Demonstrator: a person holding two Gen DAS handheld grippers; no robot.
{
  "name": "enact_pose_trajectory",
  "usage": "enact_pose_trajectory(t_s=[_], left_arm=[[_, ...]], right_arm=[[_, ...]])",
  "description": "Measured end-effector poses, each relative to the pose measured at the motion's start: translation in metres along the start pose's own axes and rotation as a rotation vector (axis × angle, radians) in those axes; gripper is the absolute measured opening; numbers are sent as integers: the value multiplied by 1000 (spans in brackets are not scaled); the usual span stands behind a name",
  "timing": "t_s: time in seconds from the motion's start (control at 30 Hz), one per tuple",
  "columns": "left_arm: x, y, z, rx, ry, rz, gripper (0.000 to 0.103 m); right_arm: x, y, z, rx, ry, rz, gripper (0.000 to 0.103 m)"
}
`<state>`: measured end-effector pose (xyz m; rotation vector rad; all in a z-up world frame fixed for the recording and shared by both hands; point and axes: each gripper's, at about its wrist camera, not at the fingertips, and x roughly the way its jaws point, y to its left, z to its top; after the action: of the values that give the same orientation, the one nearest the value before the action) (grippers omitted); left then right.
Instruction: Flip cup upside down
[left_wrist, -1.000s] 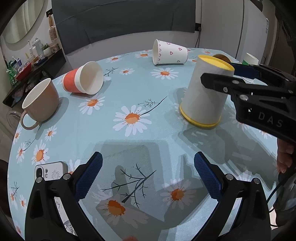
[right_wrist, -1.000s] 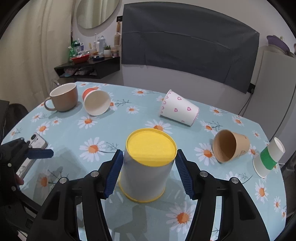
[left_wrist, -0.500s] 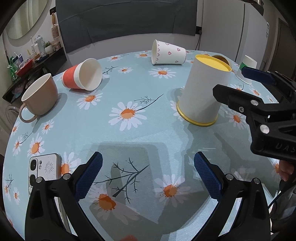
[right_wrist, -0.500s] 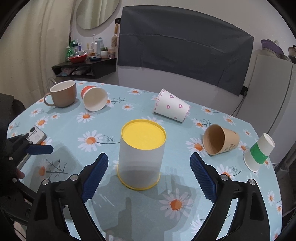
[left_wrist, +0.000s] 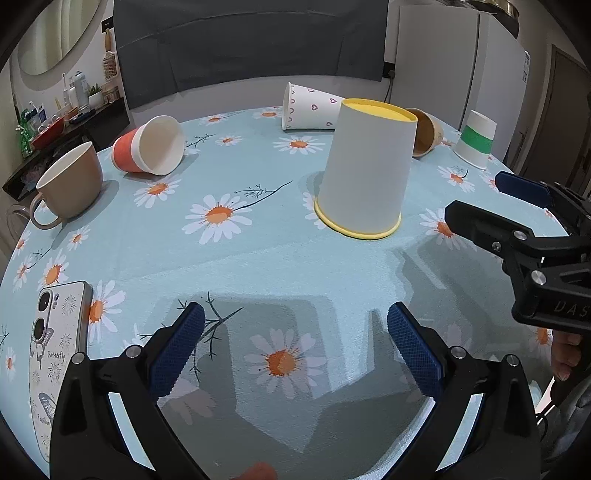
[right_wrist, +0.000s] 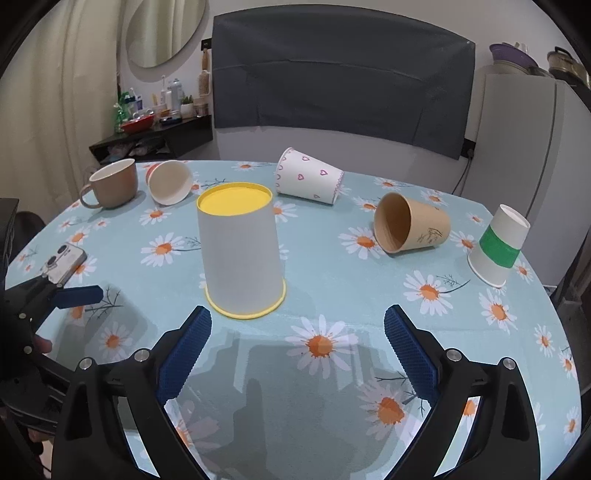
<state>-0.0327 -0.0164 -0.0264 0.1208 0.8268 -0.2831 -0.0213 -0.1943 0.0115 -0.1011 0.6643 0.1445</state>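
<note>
A white cup with yellow rim and yellow base (left_wrist: 365, 173) stands upside down on the daisy tablecloth (left_wrist: 258, 266); it also shows in the right wrist view (right_wrist: 240, 254). My right gripper (right_wrist: 297, 350) is open and empty, pulled back from the cup; it shows at the right of the left wrist view (left_wrist: 480, 206). My left gripper (left_wrist: 293, 349) is open and empty, low over the near table; one of its blue fingers (right_wrist: 79, 295) shows in the right wrist view.
Lying on their sides: an orange cup (left_wrist: 147, 151), a heart-print cup (right_wrist: 308, 181), a brown cup (right_wrist: 410, 223). A green-banded cup (right_wrist: 498, 245) stands upside down at right. A beige mug (left_wrist: 68, 184) stands at left. A phone (left_wrist: 59, 328) lies near the left edge.
My right gripper opened, let go of the yellow-rimmed cup and drew back from it. The cup stays upside down on the table. My left gripper drew back slightly.
</note>
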Motion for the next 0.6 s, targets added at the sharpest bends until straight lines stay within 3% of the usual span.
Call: enact_pose_trajectory(t_s=[0.43,0.6], left_arm=[[-9,1,-4,-17,-54,46,97],[-12,-2,-5,0,-73,63,97]], right_arm=[[5,-10,-26,72,59,53,92],[1,-8,-28,59,32,57,92]])
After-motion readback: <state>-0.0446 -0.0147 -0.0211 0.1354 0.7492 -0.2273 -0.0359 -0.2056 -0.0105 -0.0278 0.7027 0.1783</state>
